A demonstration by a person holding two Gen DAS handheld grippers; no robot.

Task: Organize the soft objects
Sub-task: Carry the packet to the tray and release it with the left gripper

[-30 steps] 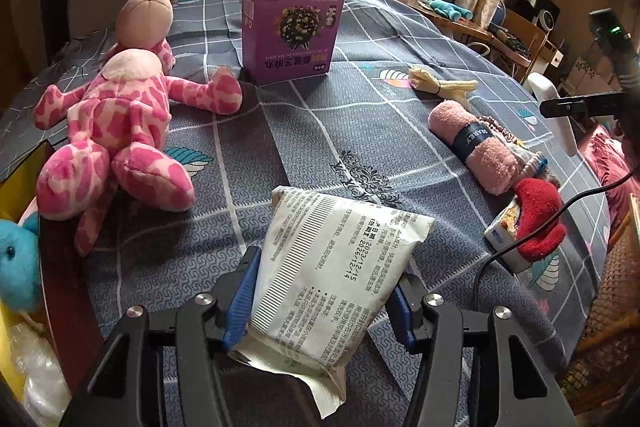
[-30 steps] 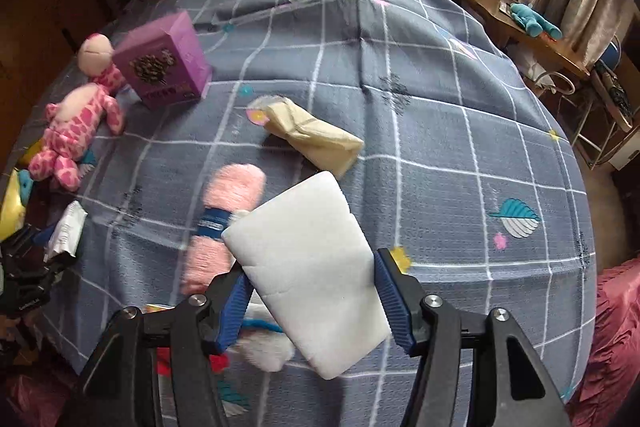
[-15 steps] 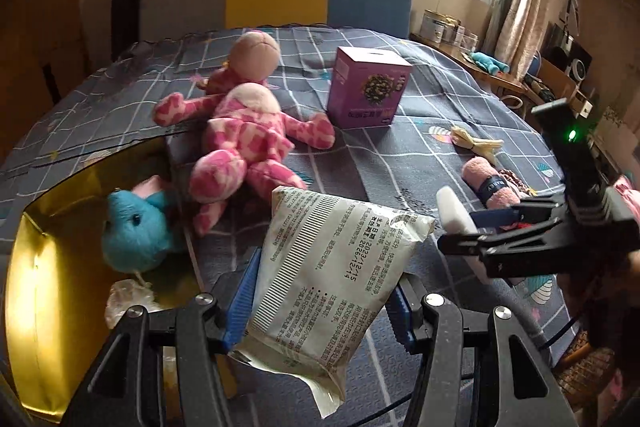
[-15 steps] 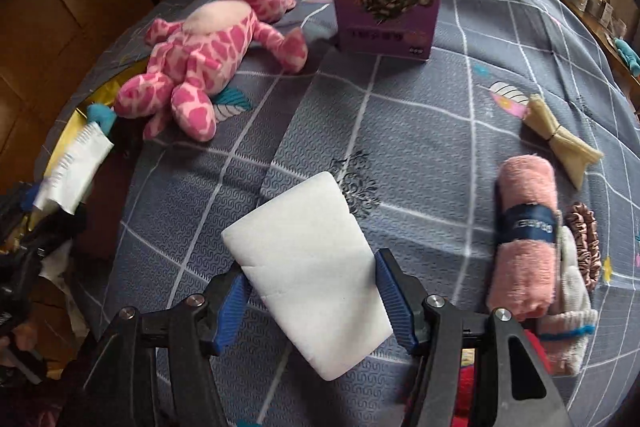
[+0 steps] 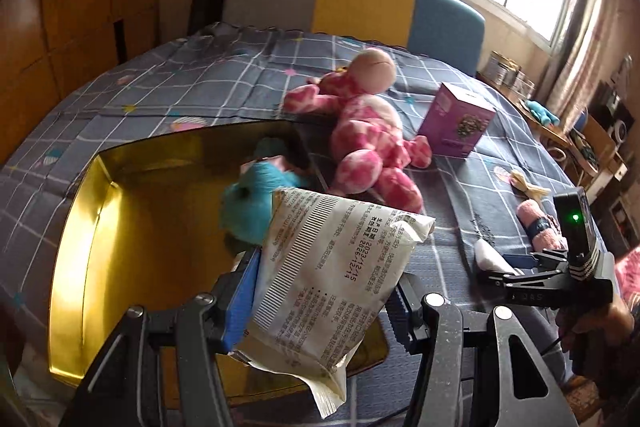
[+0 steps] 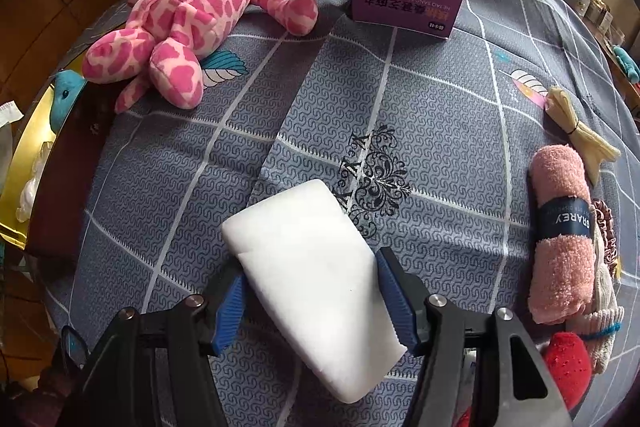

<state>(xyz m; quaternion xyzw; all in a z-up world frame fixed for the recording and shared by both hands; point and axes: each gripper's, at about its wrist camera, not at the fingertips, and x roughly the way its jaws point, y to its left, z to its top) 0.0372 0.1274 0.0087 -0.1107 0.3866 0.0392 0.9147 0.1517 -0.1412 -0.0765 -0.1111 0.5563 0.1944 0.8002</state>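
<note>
My printed packet (image 5: 336, 267) hides much of the teal toy (image 5: 256, 203) in the gold tray (image 5: 80, 227) at the table's left edge. One packet, one white pad (image 6: 316, 263). My left gripper (image 5: 320, 291) clamps the packet above the tray; my right gripper (image 6: 310, 303) clamps the pad over the tablecloth (image 6: 440, 131).

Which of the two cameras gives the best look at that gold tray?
The left wrist view. It looks down into the gold tray, showing its open inside with the teal plush toy at its far end. The right wrist view catches only a strip of its rim at the picture's left edge.
</note>
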